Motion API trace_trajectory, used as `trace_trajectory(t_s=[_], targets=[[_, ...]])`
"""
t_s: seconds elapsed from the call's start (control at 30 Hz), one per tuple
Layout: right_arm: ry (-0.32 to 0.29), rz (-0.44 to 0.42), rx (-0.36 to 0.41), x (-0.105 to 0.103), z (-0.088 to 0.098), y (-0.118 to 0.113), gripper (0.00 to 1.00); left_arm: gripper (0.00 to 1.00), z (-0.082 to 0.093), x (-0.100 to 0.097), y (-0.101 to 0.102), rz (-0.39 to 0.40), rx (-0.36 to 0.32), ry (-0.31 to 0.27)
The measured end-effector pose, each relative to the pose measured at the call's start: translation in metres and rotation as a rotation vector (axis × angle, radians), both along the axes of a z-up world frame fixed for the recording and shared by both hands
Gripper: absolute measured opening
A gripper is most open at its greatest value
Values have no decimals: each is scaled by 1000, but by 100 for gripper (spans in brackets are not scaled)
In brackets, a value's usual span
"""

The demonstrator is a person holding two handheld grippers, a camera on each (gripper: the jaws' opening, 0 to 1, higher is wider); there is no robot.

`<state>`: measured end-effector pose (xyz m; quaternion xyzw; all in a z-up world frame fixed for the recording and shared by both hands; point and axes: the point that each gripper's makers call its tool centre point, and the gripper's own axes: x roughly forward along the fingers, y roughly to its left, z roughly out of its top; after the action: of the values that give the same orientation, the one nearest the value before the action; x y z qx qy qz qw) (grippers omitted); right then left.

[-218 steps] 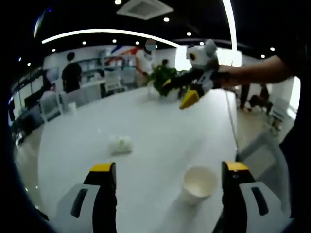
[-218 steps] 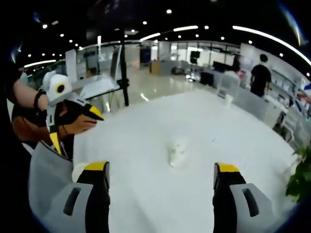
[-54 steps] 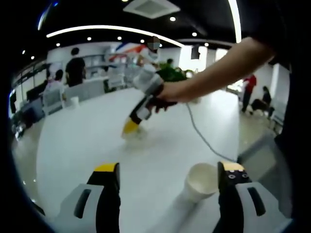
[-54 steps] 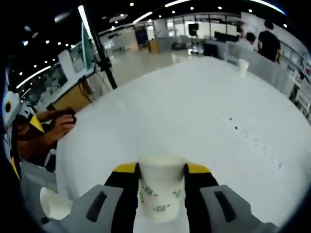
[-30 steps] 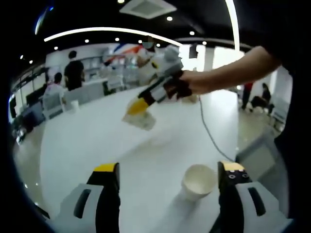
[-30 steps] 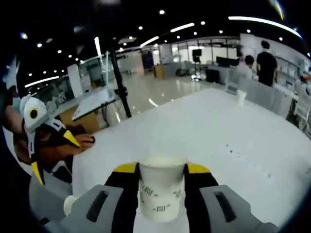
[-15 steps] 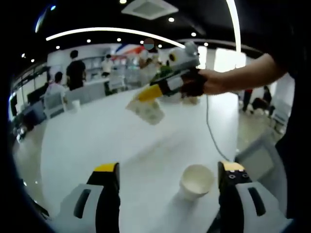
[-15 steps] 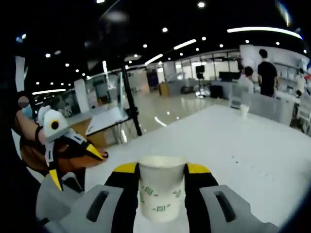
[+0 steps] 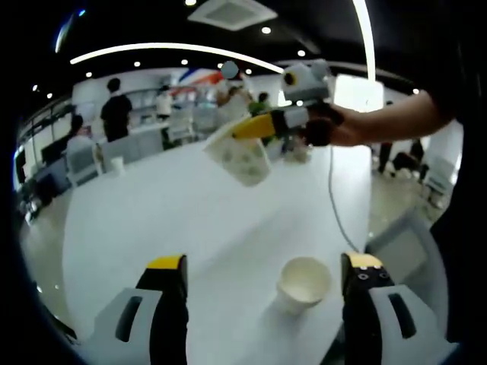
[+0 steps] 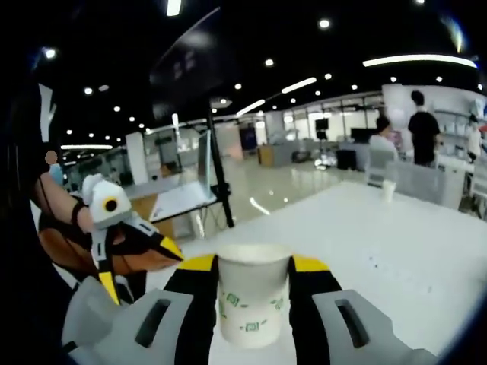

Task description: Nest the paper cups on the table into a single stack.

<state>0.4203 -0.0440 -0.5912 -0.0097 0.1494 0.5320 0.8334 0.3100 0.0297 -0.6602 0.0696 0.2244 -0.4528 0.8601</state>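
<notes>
Two cups in play. Right hand-held gripper (image 10: 253, 304) is clamped on a printed paper cup (image 10: 252, 304), held up in the air over the white desk (image 9: 152, 220). Left hand-held gripper (image 9: 262, 285) has jaws apart w/ nothing between; the plain cup (image 9: 303, 283) stands upright on the desk just inside its right jaw. Next, imo: bring held cup upright over the standing one, center rims, lower straight; left could steady the base so it doesn't tip.

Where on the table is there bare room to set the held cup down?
Bare white table lies left of and beyond the standing paper cup, out to the small far cup. The tight spot: that standing cup sits close to the left gripper's own right jaw.
</notes>
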Motion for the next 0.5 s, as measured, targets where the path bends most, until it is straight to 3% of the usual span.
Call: trace_trajectory(t_s=[0.5], targets=[[23, 44, 114, -41, 15, 8, 33, 82, -2, -9, 4, 0, -1, 8]])
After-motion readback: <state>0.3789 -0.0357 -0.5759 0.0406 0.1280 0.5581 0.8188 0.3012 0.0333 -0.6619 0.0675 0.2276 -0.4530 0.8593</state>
